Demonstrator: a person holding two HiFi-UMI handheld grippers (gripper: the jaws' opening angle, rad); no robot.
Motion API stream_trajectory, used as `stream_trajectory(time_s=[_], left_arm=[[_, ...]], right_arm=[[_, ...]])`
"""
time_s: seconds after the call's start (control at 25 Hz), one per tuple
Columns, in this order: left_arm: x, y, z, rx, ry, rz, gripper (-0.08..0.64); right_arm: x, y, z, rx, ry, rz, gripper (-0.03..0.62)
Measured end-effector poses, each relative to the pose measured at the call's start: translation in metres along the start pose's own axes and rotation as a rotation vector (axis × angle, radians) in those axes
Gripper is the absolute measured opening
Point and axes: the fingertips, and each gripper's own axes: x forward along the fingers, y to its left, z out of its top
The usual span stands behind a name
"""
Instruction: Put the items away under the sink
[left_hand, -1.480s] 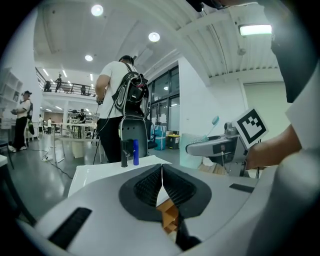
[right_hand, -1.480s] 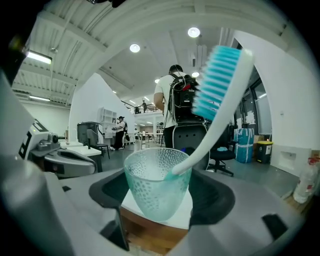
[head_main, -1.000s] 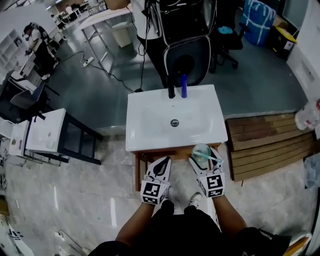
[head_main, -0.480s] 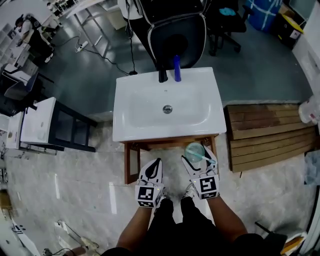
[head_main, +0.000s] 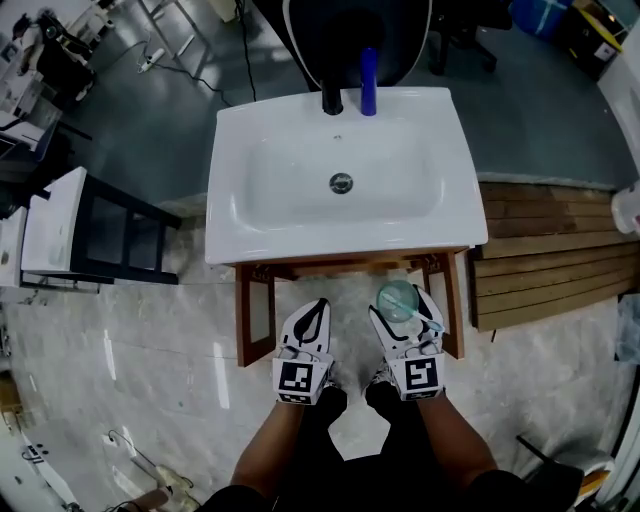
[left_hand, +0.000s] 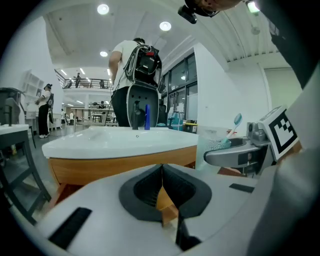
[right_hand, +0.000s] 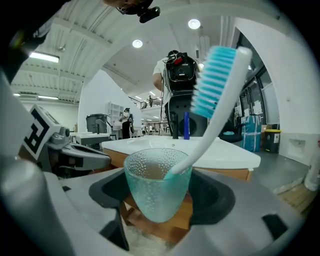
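A clear teal dimpled cup (right_hand: 156, 187) with a white and blue toothbrush (right_hand: 215, 95) leaning in it sits between the jaws of my right gripper (right_hand: 157, 200), which is shut on it. In the head view the cup (head_main: 398, 298) hangs just in front of the sink's wooden frame (head_main: 340, 268), at the right. My left gripper (head_main: 315, 312) is beside it, shut with nothing between its jaws. The white sink (head_main: 340, 175) stands ahead on the wooden stand; the space under it is hidden from above.
A black tap (head_main: 331, 98) and a blue bottle (head_main: 368, 82) stand at the sink's back edge. A black frame table (head_main: 90, 230) is to the left, wooden slats (head_main: 550, 260) to the right. A person with a backpack (left_hand: 135, 75) stands behind the sink.
The sink has come closer and lower in the head view as I stepped toward it. Both grippers keep their hold and spacing.
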Motion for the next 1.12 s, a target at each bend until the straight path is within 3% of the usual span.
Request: stream_trajectory(time_s=[0.24,0.68,0.88,1.12], left_arm=[[0.041,0.029,-0.083,-0.031,0.008,0.035,0.021],[0.137,0.067,-0.199,0.006,-0.112,0.022,0.021],[0.159,0.078,-0.233,-0.007,-0.180,0.003,0.021],[0.166,0.083,-0.248,0.006,-0.180,0.005,0.021]], right_arm=[[0.043,0.000,-0.086,-0.004,0.030,-0.012,0.371],[0.138,-0.022,-0.204,-0.003,-0.022,-0.038,0.371],[0.164,-0.023,-0.227,0.000,-0.070,-0.052,0.371],[0.188,-0.030,-0.227,-0.017,-0.090,-0.069,0.370]])
